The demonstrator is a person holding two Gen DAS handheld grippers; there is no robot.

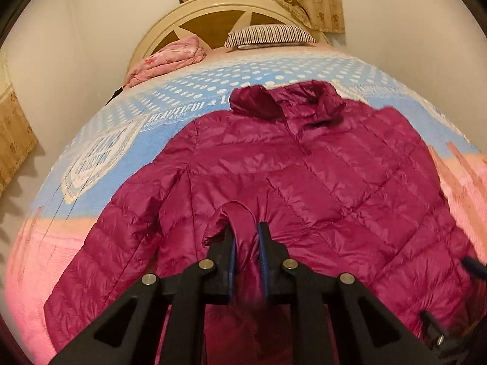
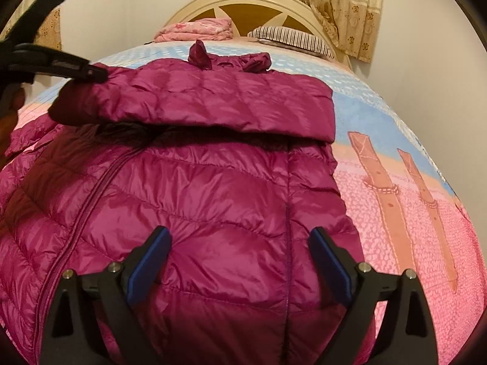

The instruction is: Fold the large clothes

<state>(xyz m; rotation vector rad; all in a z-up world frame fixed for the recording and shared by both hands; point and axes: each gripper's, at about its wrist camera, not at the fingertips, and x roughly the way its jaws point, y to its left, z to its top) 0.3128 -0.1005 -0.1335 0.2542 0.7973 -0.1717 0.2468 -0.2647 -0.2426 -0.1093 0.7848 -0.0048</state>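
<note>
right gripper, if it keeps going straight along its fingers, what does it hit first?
Most likely the magenta puffer jacket: the right gripper is open, angled down at its quilted body, with nothing between. How big the gap is can't be judged.

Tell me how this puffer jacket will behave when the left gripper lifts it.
Probably floppy: the jacket bunches into a soft ridge between the left gripper's shut jaws. Likely light for its bulk, given the thin puffy quilting. The shiny shell looks slippery, so the pinch may creep.
</note>
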